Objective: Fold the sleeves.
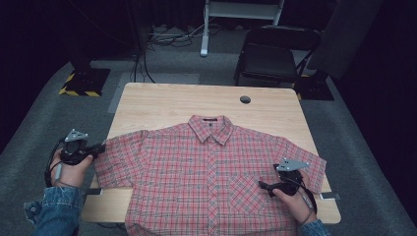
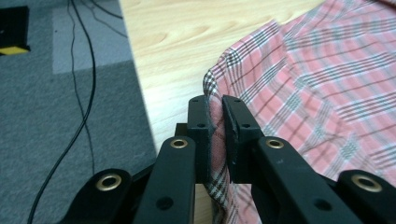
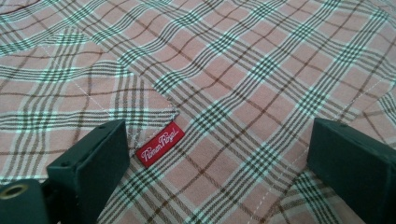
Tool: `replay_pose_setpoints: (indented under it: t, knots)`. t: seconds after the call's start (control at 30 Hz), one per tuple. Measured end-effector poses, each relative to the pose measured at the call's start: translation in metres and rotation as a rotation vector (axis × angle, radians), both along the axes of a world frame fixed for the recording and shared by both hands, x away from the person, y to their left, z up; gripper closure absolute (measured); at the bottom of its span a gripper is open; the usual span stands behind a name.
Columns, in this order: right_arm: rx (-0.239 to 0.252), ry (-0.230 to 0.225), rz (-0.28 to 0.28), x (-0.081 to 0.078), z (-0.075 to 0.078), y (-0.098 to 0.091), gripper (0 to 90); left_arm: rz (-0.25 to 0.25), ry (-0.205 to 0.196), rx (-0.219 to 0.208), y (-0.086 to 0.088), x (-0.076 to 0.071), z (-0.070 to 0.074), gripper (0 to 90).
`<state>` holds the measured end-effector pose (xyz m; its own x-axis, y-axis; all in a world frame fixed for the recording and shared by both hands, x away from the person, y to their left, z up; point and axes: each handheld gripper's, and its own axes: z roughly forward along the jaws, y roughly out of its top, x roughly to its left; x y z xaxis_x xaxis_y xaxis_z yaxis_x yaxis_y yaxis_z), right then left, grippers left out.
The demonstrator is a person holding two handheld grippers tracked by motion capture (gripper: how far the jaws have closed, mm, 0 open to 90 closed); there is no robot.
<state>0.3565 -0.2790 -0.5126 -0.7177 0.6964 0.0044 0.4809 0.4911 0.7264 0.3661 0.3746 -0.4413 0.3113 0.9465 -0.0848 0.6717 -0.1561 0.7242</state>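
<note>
A red plaid short-sleeved shirt [image 1: 206, 167] lies flat, front up, buttoned, collar toward the table's far edge.

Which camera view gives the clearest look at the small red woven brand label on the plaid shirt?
The right gripper view: the small red woven brand label lies close up at the corner of the chest pocket, its white script visible, between the open jaws of the right gripper. The high view shows the red plaid shirt whole, the label too small to tell. The left gripper view shows the sleeve edge.
</note>
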Motion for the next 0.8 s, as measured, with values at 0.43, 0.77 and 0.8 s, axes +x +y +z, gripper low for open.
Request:
replay_pose_setpoints:
  t: [0.43,0.77,0.8]
  knots:
    - [0.000,0.000,0.001,0.000,0.000,0.000,5.6,-0.093,-0.064,0.012,-0.035,-0.006,0.036,79.7]
    - [0.000,0.000,0.001,0.000,0.000,0.000,5.6,-0.165,-0.104,0.024,-0.060,-0.008,0.055,82.5]
    - [0.000,0.000,0.001,0.000,0.000,0.000,5.6,-0.175,-0.106,0.025,-0.063,-0.008,0.056,82.6]
